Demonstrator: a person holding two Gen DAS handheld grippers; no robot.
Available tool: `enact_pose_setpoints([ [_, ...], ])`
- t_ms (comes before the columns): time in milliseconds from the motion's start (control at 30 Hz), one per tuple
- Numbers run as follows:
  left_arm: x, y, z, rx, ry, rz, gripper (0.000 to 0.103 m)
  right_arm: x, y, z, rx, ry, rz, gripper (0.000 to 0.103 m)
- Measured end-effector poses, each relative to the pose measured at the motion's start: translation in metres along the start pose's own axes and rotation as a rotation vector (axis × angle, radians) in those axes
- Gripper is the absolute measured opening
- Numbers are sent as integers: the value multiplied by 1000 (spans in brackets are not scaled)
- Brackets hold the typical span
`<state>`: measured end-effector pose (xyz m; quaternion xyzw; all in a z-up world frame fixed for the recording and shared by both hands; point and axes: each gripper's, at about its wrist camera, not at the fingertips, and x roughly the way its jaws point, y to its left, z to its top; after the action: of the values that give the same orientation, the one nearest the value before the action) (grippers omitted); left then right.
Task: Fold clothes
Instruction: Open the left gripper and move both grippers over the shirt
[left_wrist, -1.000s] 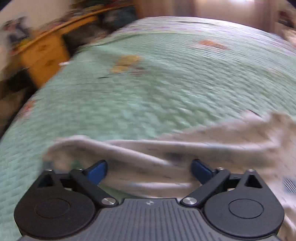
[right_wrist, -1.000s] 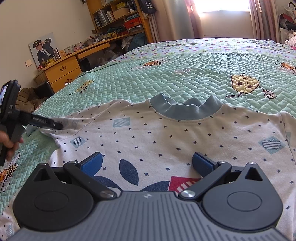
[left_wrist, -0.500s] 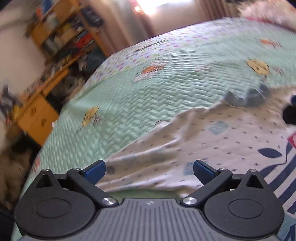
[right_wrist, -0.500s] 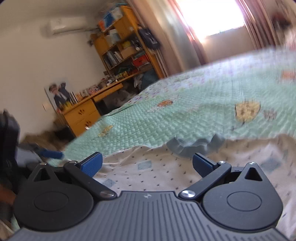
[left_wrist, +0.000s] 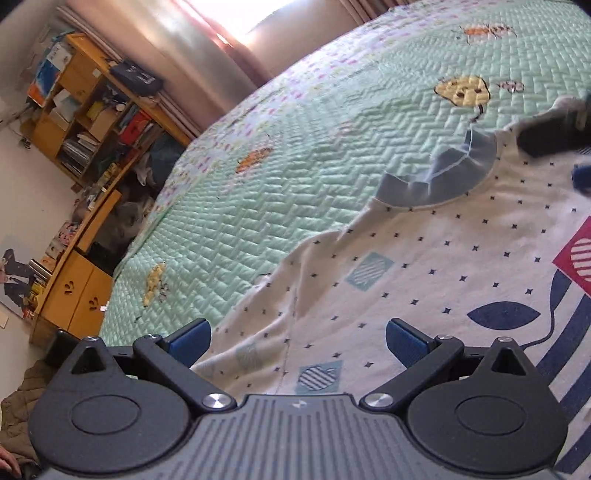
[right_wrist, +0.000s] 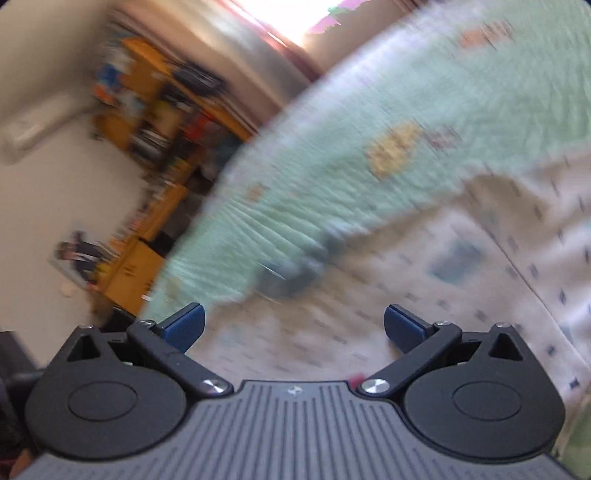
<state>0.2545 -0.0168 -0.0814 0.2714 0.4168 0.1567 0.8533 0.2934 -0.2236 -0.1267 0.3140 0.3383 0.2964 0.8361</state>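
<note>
A cream sweatshirt (left_wrist: 424, 266) with small dark dots, leaf and stripe prints and a grey-blue collar (left_wrist: 443, 177) lies flat on a green quilted bedspread (left_wrist: 295, 155). My left gripper (left_wrist: 298, 338) hovers open just over its left shoulder and sleeve, with nothing between the blue pads. The right gripper's tip shows at the far right edge of that view, near the collar. In the blurred right wrist view my right gripper (right_wrist: 293, 326) is open over the sweatshirt (right_wrist: 424, 277), with the collar (right_wrist: 295, 273) ahead of it.
A wooden desk with drawers (left_wrist: 74, 295) and a cluttered bookshelf (left_wrist: 92, 110) stand to the left of the bed. A curtained bright window (left_wrist: 236, 22) is at the far end. Brown cloth (left_wrist: 18, 406) lies low on the left.
Both grippers have swung and tilted over the sweatshirt; the left now looks across the shoulder toward the collar. The right is moving fast, its view smeared. Both stay open.
</note>
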Motion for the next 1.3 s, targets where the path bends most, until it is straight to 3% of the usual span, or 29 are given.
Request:
enact_pose_setpoints([
  [367, 26, 0, 5, -36, 31, -13, 103, -1, -5, 4, 8, -38, 10, 103],
  [500, 45, 18, 10, -116, 51, -44, 103, -4, -5, 5, 2, -61, 22, 103],
  [567, 44, 51, 2, -240, 37, -90, 95, -5, -5, 6, 0, -72, 28, 103],
  [667, 40, 109, -13, -448, 8, -169, 94, -7, -5, 7, -4, -90, 37, 103],
  [733, 40, 162, -40, -618, 15, -190, 95, -9, -6, 7, 33, -88, 153, 103],
  [833, 46, 236, -92, -786, 78, -87, 98, 1, -7, 7, 100, 4, 358, 103],
  [867, 49, 254, -111, -832, 136, -30, 98, 6, -7, 5, 115, 28, 386, 103],
  [900, 52, 269, -132, -904, 187, -24, 98, 11, -6, 3, 129, 51, 411, 103],
  [933, 54, 283, -154, -986, 231, -43, 97, 13, -4, 1, 118, 59, 401, 103],
  [1033, 63, 297, -212, -1276, 264, -288, 95, 20, -1, -1, 91, 73, 371, 103],
  [1067, 65, 295, -222, -1315, 270, -306, 95, 21, -1, 0, 90, 72, 367, 103],
  [1133, 70, 289, -233, -1322, 279, -259, 95, 22, -2, 1, 90, 69, 359, 103],
  [1300, 82, 286, -240, -1359, 187, -230, 96, 26, -2, -1, 79, 74, 323, 103],
])
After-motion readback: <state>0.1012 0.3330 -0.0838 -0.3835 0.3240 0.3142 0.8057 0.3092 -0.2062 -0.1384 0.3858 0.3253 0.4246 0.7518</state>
